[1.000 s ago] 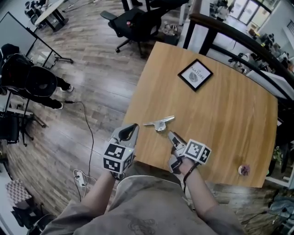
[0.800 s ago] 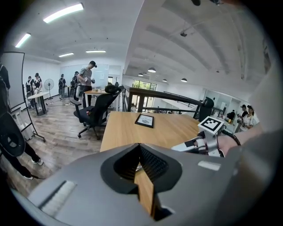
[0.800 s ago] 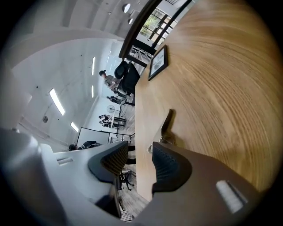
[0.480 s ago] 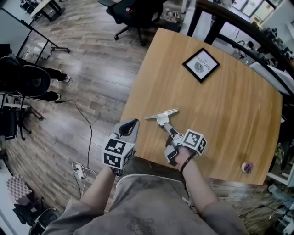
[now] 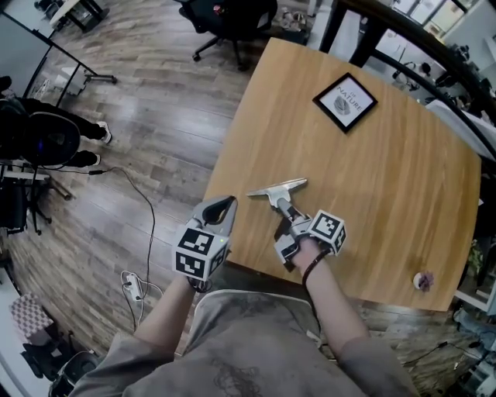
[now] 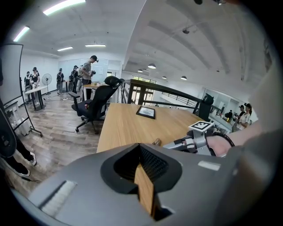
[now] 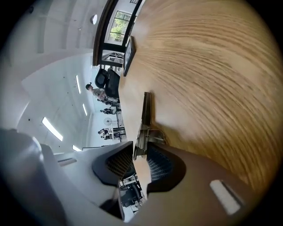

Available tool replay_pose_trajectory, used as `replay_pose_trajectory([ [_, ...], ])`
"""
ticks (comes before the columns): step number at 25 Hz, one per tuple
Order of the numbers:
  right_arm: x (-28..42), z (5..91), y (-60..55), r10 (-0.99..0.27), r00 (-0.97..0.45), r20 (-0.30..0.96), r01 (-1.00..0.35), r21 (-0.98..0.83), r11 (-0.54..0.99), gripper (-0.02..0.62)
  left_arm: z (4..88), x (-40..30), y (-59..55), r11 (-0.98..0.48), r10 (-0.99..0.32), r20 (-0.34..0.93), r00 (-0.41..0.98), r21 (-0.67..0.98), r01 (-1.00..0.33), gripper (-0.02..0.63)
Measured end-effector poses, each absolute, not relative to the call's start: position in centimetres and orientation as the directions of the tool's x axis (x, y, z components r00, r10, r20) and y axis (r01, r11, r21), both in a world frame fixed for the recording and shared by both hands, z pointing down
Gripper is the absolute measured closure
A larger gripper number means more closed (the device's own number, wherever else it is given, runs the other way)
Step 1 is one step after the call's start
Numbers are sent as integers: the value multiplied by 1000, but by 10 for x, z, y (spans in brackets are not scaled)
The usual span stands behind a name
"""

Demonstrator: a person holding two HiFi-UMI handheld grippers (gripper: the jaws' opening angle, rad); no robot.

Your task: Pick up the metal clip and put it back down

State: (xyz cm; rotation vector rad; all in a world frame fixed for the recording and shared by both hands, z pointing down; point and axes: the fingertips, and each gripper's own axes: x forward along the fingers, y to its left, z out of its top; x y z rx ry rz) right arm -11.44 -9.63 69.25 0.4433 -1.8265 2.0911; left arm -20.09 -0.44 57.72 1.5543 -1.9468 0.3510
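Observation:
The metal clip (image 5: 277,188) lies flat on the wooden table (image 5: 387,178) near its front left edge, its long bar pointing left-right. My right gripper (image 5: 283,208) reaches it from the near side. In the right gripper view the clip (image 7: 145,114) has its handle end between the pads, and the right gripper (image 7: 140,152) has just been closing onto it. My left gripper (image 5: 229,203) hangs over the table's left edge, apart from the clip, shut with nothing in it. The left gripper view shows the left gripper (image 6: 140,165) with its tips together and the clip (image 6: 156,141) beyond.
A black-framed picture (image 5: 346,101) lies at the table's far side. A small round object (image 5: 423,280) sits near the front right corner. An office chair (image 5: 232,19) stands beyond the table, and a cable with a power strip (image 5: 133,287) lies on the floor at left.
My right gripper has moved forward to the clip, rolled over and narrowed its jaws round the clip's handle. The left gripper has sunk a little beside the table's edge.

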Motion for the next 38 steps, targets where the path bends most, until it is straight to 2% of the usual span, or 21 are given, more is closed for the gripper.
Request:
replay_pose_trajectory([
  [5, -122, 689, -98, 42, -911, 411, -413, -904, -109, 559, 581, -201, -1, 271, -791, 600, -121, 165, -948, 606],
  [9, -121, 686, -96, 46, -904, 425, -428, -898, -104, 577, 578, -203, 4, 274, -793, 597, -121, 172, -946, 606],
  [13, -112, 675, -94, 32, -897, 442, -442, -891, -103, 578, 568, -204, 7, 268, -799, 590, -118, 174, -947, 606],
  [23, -82, 596, -109, -80, -925, 371, -359, -924, -131, 578, 521, -208, -1, 215, -827, 555, -86, 172, -961, 606],
  [38, -29, 497, -129, -307, -914, 266, -233, -962, -141, 578, 456, -187, -34, 24, -858, 512, 48, 132, -991, 606],
])
